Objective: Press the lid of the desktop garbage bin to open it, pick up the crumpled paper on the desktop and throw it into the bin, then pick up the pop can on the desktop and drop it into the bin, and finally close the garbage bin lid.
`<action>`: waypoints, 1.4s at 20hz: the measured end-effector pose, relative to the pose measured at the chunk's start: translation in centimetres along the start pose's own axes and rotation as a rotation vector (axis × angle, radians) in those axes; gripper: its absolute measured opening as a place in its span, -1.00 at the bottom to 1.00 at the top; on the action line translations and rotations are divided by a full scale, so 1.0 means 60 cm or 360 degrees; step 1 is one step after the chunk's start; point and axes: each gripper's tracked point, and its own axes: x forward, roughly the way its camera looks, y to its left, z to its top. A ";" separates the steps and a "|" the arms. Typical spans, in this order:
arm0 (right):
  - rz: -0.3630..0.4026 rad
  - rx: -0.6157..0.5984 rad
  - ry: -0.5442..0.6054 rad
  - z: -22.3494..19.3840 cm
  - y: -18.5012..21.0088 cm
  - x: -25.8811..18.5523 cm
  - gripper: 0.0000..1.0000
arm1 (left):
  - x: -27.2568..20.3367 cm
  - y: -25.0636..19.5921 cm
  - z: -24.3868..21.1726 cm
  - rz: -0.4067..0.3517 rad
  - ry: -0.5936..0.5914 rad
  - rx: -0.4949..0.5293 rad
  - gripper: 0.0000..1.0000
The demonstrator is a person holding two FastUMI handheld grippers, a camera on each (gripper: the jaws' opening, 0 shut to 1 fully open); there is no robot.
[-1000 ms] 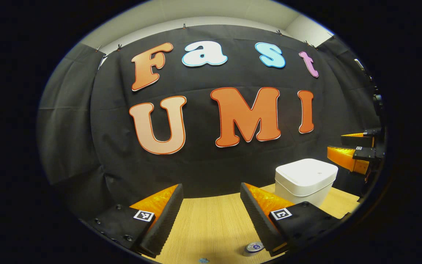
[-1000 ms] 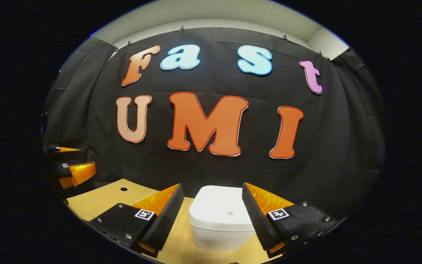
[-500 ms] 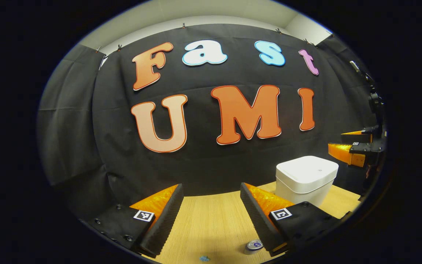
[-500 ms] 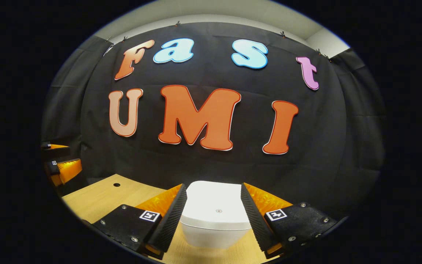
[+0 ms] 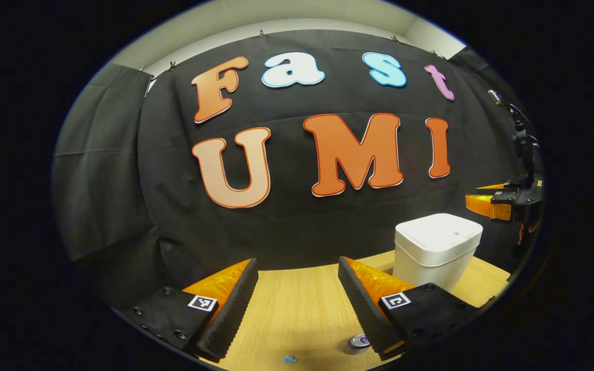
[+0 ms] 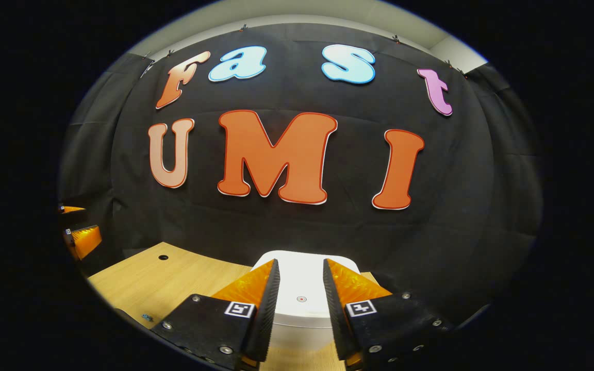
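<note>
The white desktop bin (image 5: 439, 247) stands on the wooden table (image 5: 297, 304) with its lid down. In the right gripper view the bin lid (image 6: 301, 294) lies just below and ahead of my right gripper (image 6: 300, 264), whose jaws are narrowed but still apart, with nothing between them. My left gripper (image 5: 297, 265) hangs wide open over the table, left of the bin. The pop can (image 5: 358, 341) stands beside the left gripper's right finger. A small blue crumpled paper (image 5: 290, 358) lies near the front edge. The right gripper (image 5: 498, 203) hovers above the bin.
The wooden table (image 6: 173, 283) has a small round hole (image 6: 163, 256) at its far left. The blue paper (image 6: 146, 317) lies on the table left of the bin. The left gripper (image 6: 83, 239) shows at the left rim. The black cloth wall stands right behind the bin.
My right gripper has moved in over the bin lid and its jaws have narrowed. The left gripper has shifted slightly, staying wide open.
</note>
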 end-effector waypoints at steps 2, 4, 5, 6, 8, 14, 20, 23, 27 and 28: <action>0.0019 0.0003 0.0050 -0.014 0.001 0.010 -0.18 | -0.005 0.006 -0.004 0.0036 0.0015 0.0002 0.98; 0.0000 0.0000 0.0075 -0.025 -0.008 0.021 -0.51 | -0.007 0.012 -0.007 0.0072 0.0032 0.0004 0.98; 0.0004 0.0004 0.0080 -0.028 -0.008 0.026 -0.68 | -0.008 0.015 -0.009 0.0087 0.0043 0.0005 0.99; 0.0010 0.0011 0.0087 -0.031 -0.005 0.032 -0.77 | -0.011 0.015 -0.014 0.0099 0.0052 0.0006 0.99; 0.0045 0.0030 0.0103 -0.038 0.000 0.041 -0.92 | -0.014 0.017 -0.017 0.0123 0.0063 0.0013 0.99; 0.0056 0.0029 0.0172 -0.072 -0.006 0.060 -0.99 | -0.022 0.017 -0.017 0.0176 0.0085 0.0020 0.99; 0.0075 0.0015 0.0235 -0.099 -0.013 0.081 -0.97 | -0.030 0.005 -0.027 0.0206 0.0115 0.0017 0.99; 0.0099 0.0025 0.0294 -0.120 -0.014 0.088 -0.98 | -0.030 -0.008 -0.031 0.0217 0.0133 0.0014 0.99; 0.0122 0.0003 0.0293 -0.123 -0.012 0.087 -0.98 | -0.034 -0.030 -0.046 0.0219 0.0162 0.0004 0.99; 0.0116 -0.0007 0.0304 -0.128 -0.014 0.087 -0.97 | -0.034 -0.036 -0.049 0.0213 0.0172 -0.0001 0.99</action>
